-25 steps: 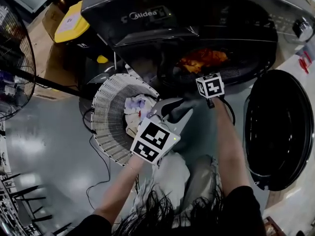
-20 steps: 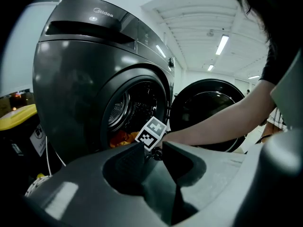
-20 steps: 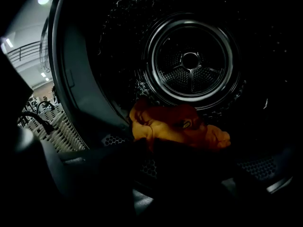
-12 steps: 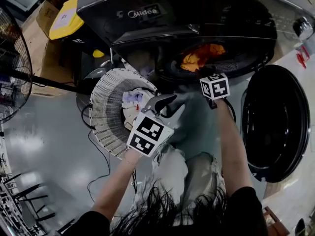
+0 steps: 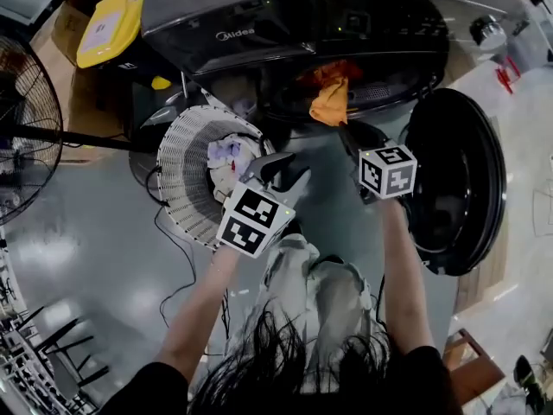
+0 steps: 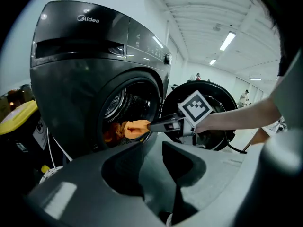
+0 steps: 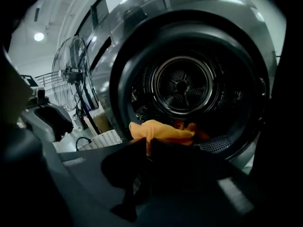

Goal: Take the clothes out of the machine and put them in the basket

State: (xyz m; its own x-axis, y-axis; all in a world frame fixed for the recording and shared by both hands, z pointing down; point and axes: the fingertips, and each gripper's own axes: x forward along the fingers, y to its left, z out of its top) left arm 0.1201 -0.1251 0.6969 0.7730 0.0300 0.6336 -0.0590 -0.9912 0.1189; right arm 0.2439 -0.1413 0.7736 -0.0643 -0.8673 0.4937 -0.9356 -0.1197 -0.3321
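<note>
R gripper [image 5: 345,130] is clamped shut on an orange cloth [image 5: 330,102] at the washer [image 5: 259,24] mouth, 12 o'clock in head view. The cloth is bunched at the jaw tips and hangs over the drum [image 7: 182,84] rim. Red clothes [image 5: 333,69] lie behind it inside the drum. L gripper [image 5: 287,173] has its jaws apart w/ nothing btwn them. It hangs over the floor near centre, w/ the white basket [image 5: 183,188] just beside it at its 9 o'clock. The basket holds a few pale clothes [image 5: 226,156]. The washer door [image 5: 458,180] is swung wide open at 3 o'clock. A fan [image 5: 26,128] stands far out at 9 o'clock.
</note>
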